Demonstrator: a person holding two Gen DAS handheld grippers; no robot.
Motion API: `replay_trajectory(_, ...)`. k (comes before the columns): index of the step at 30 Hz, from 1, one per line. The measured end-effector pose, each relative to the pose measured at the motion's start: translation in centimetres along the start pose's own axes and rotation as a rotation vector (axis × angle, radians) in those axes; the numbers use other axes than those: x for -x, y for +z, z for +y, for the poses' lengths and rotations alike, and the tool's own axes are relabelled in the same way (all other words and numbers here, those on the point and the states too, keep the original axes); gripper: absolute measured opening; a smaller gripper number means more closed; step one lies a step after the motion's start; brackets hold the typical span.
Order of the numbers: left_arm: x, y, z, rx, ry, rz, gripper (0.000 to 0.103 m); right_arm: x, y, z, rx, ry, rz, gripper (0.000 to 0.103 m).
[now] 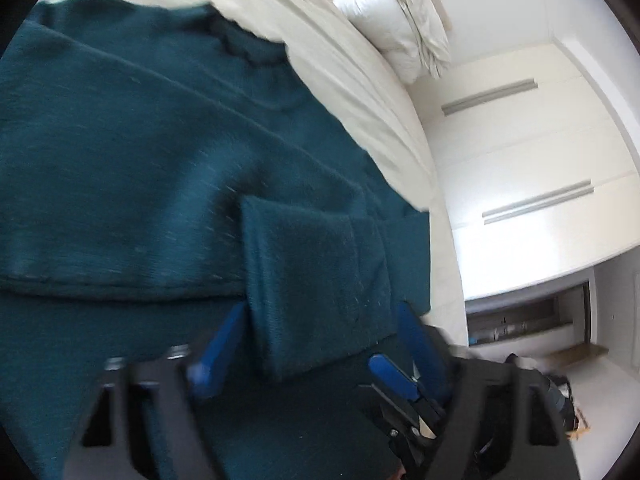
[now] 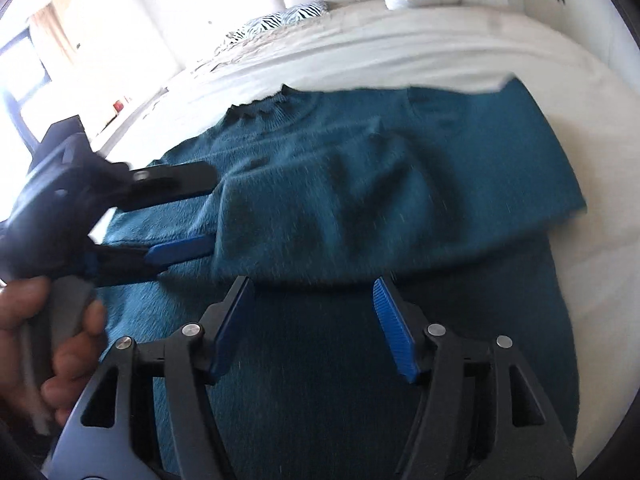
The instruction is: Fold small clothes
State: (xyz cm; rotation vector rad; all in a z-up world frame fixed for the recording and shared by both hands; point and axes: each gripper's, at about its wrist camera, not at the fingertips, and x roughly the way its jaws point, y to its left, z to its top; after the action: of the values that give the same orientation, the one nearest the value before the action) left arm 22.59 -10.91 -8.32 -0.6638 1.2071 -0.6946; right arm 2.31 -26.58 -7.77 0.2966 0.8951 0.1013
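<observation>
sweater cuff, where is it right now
In the left wrist view the cuff lies folded across the sweater on the bed, between the fingers of the open left gripper, near the sweater's right edge.

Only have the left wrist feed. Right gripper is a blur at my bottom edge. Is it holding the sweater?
Observer: No. In the right wrist view the right gripper is open over the teal sweater's lower body, with nothing between its pads.
Operator: And my left gripper, seen from the side?
Observer: The left gripper has its jaws apart, straddling the end of the folded sleeve. It doesn't look clamped.
Operator: Anything else on the bed I can't see?
Observer: A zebra-print pillow lies beyond the sweater's collar, near the headboard.
</observation>
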Motion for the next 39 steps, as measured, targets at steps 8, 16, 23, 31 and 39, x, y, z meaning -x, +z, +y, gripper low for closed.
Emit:
replay_trajectory(8,-0.9,0.0,-1.9,-0.092,0.102,0.018,0.012,1.4,-1.8,-5.3,-0.217,0.084,0.004,0.061)
replay_trajectory(16,4.8,1.6,-4.4,-0.244,0.149,-0.117,0.009,1.4,-2.3,-6.2,-0.239,0.077,0.003,0.061)
replay_trajectory(23,8.6,3.1,-1.7,-0.225,0.172,-0.203,0.009,1.2,-2.2,-6.7,-0.262,0.082,0.005,0.061)
replay_trajectory(31,12.4,3.1,0.9,-0.212,0.092,-0.299,0.009,1.5,-2.0,-7.8,-0.324,0.092,-0.022,0.061)
replay_trajectory(39,8.9,1.2,-10.5,-0.554,0.086,-0.281,0.009,0.9,-1.7,-7.9,-0.339,0.072,-0.034,0.061)
